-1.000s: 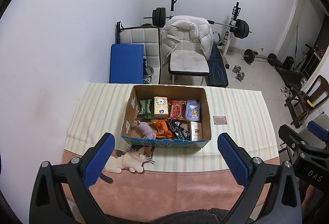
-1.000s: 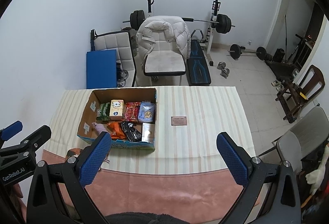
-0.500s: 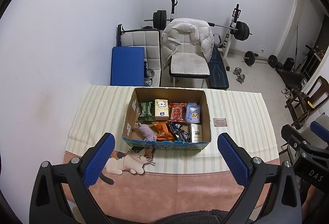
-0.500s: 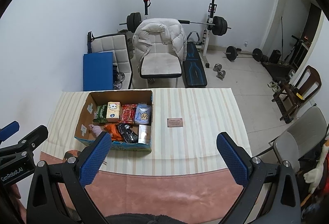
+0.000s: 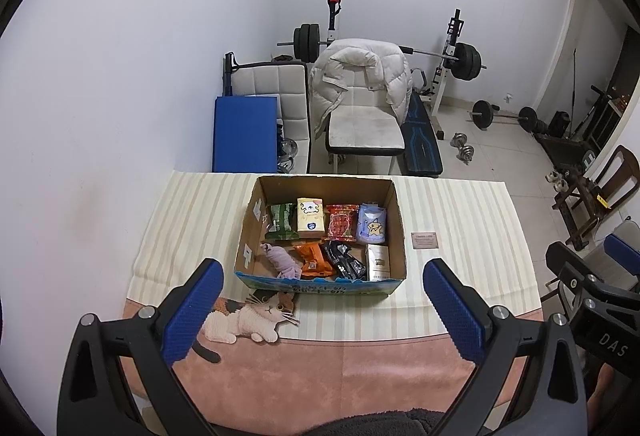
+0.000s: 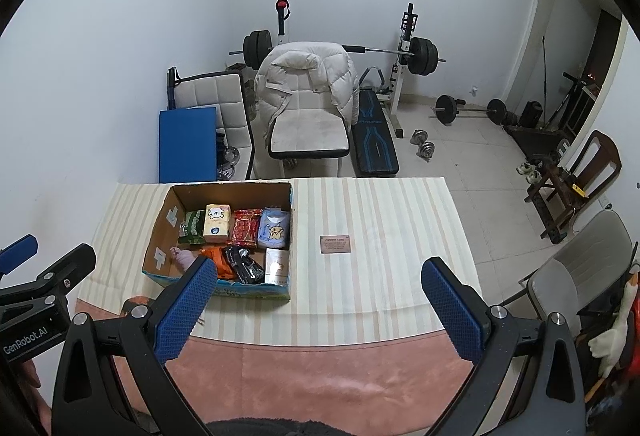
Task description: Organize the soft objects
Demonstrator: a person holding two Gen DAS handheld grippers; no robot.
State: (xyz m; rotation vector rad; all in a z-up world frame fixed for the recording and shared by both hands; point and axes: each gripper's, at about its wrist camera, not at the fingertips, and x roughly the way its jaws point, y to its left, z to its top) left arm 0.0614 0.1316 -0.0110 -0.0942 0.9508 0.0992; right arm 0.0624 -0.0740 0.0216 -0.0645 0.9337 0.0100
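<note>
A cardboard box [image 5: 398, 220] stands on the striped tablecloth [image 5: 472, 228]. It holds several soft packs, a purple plush [image 5: 282, 260] and snack bags. The box also shows in the right wrist view [image 6: 160, 232]. A plush cat [image 5: 248, 318] lies on the table in front of the box's left corner. My left gripper [image 5: 320, 310] is open and empty, held high above the table's near edge. My right gripper [image 6: 318, 310] is open and empty, to the right of the box and high above the table.
A small brown card [image 5: 425, 240] lies on the cloth right of the box. Behind the table stand a white chair with a jacket [image 5: 360, 96], a blue mat [image 5: 245, 134] and a weight bench [image 5: 422, 140]. A grey chair [image 6: 576, 272] stands at the right.
Both grippers have drawn back and up a little, so the box and table look slightly farther away. Both jaws stay open.
</note>
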